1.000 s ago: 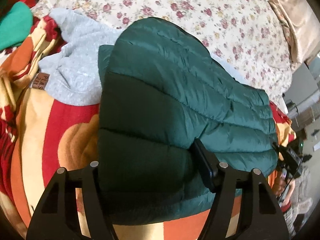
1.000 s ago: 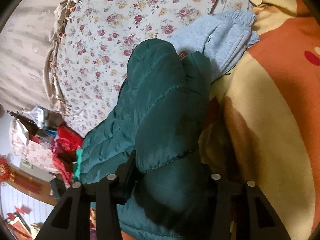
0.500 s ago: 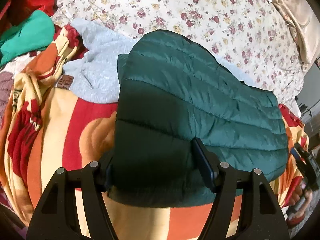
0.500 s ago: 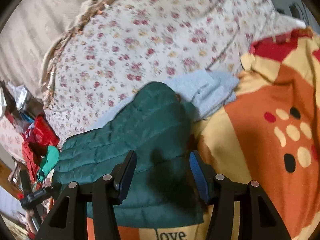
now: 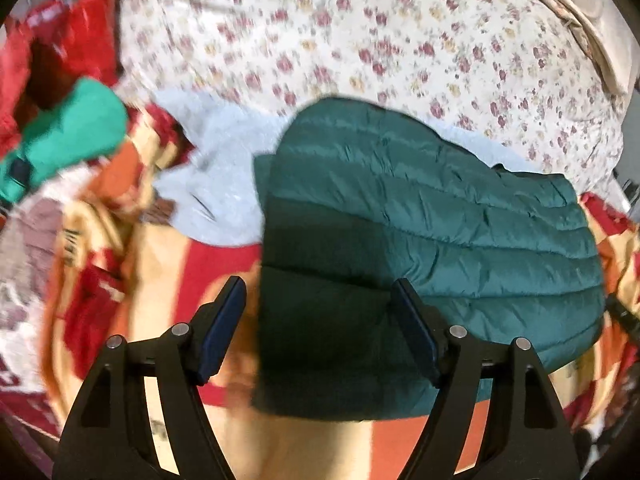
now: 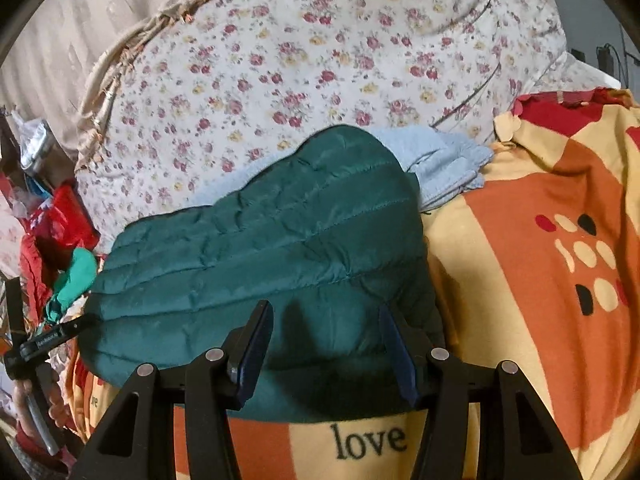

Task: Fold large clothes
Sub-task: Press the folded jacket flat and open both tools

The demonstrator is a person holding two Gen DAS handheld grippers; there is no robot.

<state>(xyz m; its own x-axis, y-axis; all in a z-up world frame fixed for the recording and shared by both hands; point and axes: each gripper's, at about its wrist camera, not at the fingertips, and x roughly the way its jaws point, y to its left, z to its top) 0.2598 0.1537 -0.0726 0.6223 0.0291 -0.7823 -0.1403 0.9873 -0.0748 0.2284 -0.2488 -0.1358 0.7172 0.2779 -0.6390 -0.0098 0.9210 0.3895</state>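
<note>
Folded dark green quilted puffer jacket [image 5: 432, 216] lies released. Left gripper [image 5: 318, 332] jaws just widened, empty; right gripper [image 6: 326, 340] jaws apart, empty. Only the right view shows "love" lettering [image 6: 370, 440].

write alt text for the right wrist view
A folded dark green puffer jacket lies on an orange patterned blanket, the right tool open just above its near edge. A pale blue garment and floral bedding lie behind.

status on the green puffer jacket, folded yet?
Done: green puffer jacket lies folded in a compact bundle on the orange blanket. In hand: nothing; left gripper, jaws just opening, and right gripper both clear of it. Left: light blue garment beneath looks unfolded.
</note>
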